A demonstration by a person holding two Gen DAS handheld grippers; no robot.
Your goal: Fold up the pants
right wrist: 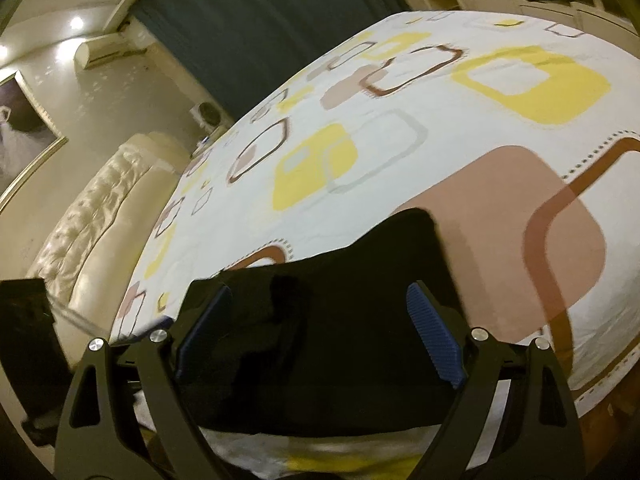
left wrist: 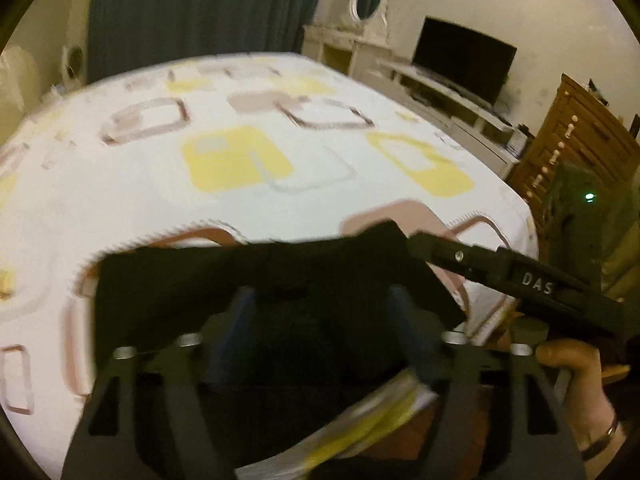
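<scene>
Black pants (left wrist: 192, 280) lie folded into a dark rectangle near the front edge of the bed. My left gripper (left wrist: 322, 312) hovers over them with its blue-padded fingers (left wrist: 240, 320) spread wide, pressing on nothing. In the right wrist view the same pants (right wrist: 340, 256) fill the space under my right gripper (right wrist: 320, 312). Its ribbed blue pads (right wrist: 434, 340) stand far apart and clear of the cloth. The right gripper's black body (left wrist: 512, 276) reaches in from the right in the left wrist view, held by a hand (left wrist: 572, 372), its tip by the pants' far right corner.
The bed (left wrist: 280, 184) has a white sheet with yellow and brown squares. A white dresser with a mirror (left wrist: 360, 40), a TV (left wrist: 464, 56) and a wooden drawer chest (left wrist: 568, 144) stand beyond it. A cream tufted headboard (right wrist: 92, 216) is at the left. A dark curtain (right wrist: 260, 20) hangs behind.
</scene>
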